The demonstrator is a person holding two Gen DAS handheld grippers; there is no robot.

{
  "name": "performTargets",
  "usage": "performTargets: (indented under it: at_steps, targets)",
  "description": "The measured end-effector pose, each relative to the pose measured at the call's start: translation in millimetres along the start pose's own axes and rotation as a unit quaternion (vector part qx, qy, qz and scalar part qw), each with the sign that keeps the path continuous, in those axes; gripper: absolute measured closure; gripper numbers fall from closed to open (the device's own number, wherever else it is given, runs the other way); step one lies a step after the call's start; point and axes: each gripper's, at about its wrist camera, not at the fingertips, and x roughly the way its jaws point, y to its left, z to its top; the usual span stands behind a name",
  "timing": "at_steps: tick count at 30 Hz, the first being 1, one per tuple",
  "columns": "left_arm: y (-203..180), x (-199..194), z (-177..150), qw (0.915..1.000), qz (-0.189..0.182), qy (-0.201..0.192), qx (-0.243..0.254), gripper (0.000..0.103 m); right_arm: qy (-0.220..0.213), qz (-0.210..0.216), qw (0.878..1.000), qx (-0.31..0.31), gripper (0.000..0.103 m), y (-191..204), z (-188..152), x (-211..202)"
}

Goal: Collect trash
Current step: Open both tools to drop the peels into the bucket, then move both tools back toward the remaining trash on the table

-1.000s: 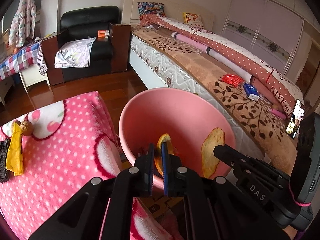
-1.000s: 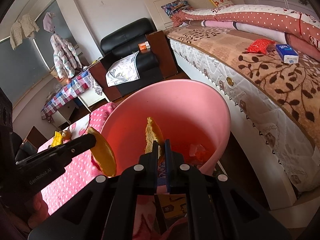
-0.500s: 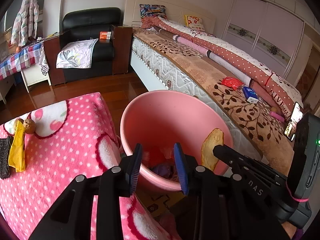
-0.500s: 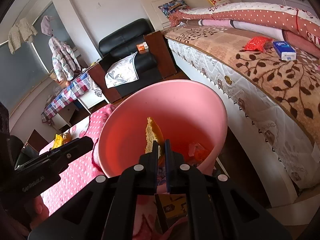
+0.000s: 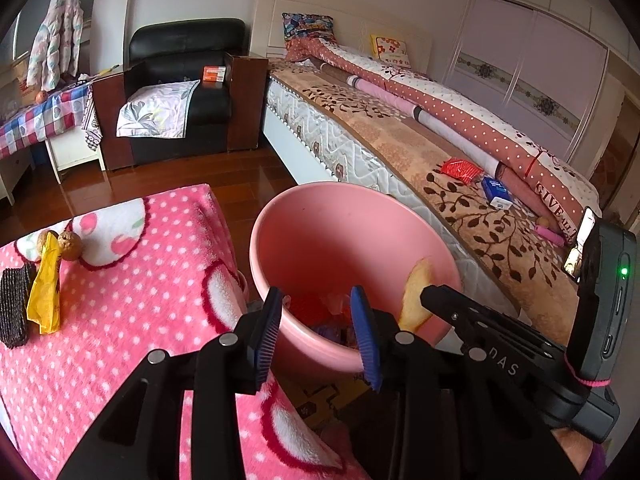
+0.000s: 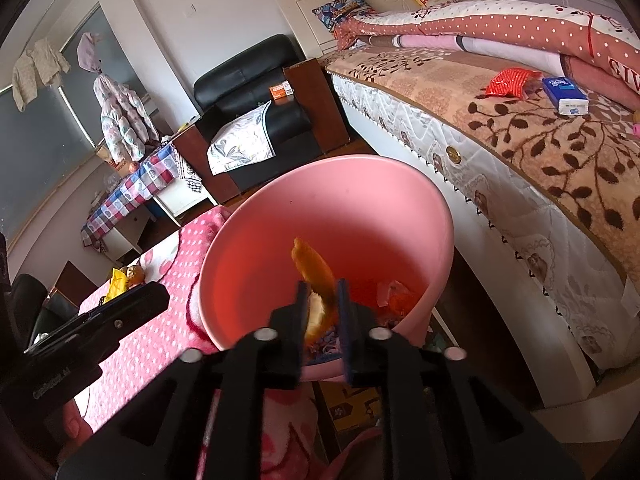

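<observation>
A pink bin (image 5: 352, 236) stands on the floor between a pink dotted blanket (image 5: 120, 320) and the bed; it also shows in the right wrist view (image 6: 340, 208). My left gripper (image 5: 318, 332) is open and empty over the bin's near rim. My right gripper (image 6: 323, 312) has its jaws slightly apart with an orange peel (image 6: 316, 276) between them, over the bin's inside. The peel also shows in the left wrist view (image 5: 414, 296). Red and other scraps (image 6: 396, 298) lie in the bin's bottom.
On the blanket at the left lie a yellow wrapper (image 5: 46, 284), a black pad (image 5: 14, 308) and two brown nuts (image 5: 70, 245). A red packet (image 5: 460, 169) and a blue tissue pack (image 5: 496, 193) lie on the bed. A black armchair (image 5: 180, 92) stands behind.
My left gripper opened and its orange peel dropped into the bin. My right gripper's jaws have parted a little around its peel, which has tilted.
</observation>
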Motion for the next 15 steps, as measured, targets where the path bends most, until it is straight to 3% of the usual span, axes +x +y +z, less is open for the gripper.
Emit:
performTargets:
  at_steps: [15]
  targets:
    - [15.4,-19.4,-6.2,0.9998,0.006,-0.010,-0.017,0.068,0.001,0.012,1.000,-0.018,0.080,20.7,-6.2,-6.7]
